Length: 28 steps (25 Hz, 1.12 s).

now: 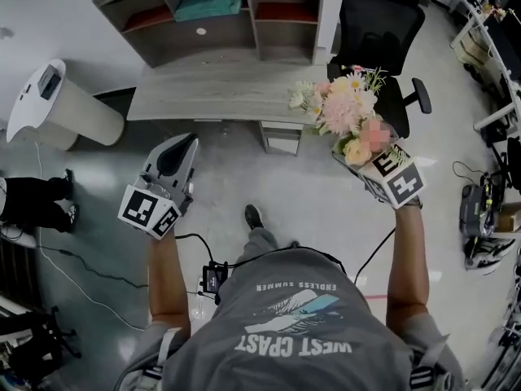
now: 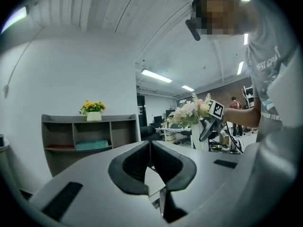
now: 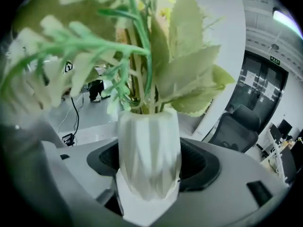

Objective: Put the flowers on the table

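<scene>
The flowers (image 1: 342,104) are a pink, white and yellow bunch in a white faceted vase (image 3: 149,150). My right gripper (image 1: 364,150) is shut on the vase and holds it in the air off the right end of the grey table (image 1: 212,92). In the right gripper view the vase sits upright between the jaws of my right gripper (image 3: 149,167), with green leaves (image 3: 189,74) above. My left gripper (image 1: 182,147) hangs in front of the table with its jaws together and nothing in them. The left gripper view shows the flowers (image 2: 189,111) beyond my left gripper (image 2: 150,148).
A grey shelf unit (image 1: 212,15) stands behind the table, with a pot of yellow flowers (image 2: 93,110) on top. A black office chair (image 1: 378,23) is at the table's right end. A white machine (image 1: 57,104) stands on the left, and cables (image 1: 81,259) lie on the floor.
</scene>
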{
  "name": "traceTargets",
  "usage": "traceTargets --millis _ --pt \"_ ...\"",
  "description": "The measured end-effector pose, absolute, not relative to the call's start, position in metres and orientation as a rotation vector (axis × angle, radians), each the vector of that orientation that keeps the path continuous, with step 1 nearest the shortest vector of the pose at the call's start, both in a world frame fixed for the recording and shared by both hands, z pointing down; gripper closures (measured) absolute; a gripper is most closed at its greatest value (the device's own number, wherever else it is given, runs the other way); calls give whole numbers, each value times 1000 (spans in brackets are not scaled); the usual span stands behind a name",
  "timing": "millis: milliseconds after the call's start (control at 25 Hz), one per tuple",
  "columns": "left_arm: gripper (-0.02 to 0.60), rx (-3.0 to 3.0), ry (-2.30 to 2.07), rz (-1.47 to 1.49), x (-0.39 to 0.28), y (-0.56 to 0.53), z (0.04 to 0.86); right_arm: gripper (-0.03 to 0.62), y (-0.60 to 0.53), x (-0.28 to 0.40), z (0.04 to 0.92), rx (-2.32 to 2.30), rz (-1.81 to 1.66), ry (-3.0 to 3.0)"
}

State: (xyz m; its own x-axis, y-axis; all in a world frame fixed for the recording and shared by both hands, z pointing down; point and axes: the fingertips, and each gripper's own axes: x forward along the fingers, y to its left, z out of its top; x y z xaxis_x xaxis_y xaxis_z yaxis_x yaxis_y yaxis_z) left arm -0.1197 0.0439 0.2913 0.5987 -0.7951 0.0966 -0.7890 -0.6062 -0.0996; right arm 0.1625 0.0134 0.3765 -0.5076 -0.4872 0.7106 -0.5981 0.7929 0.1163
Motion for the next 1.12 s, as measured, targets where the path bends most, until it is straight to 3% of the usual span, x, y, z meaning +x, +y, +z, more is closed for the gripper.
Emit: traceTargets --millis 880,1120 --pt "557 -2963 977 -58 -159 -115 296 237 -111 64 364 1076 366 -2211" --pt "557 -2978 943 -39 -148 -118 301 237 -119 70 375 1114 375 -2194"
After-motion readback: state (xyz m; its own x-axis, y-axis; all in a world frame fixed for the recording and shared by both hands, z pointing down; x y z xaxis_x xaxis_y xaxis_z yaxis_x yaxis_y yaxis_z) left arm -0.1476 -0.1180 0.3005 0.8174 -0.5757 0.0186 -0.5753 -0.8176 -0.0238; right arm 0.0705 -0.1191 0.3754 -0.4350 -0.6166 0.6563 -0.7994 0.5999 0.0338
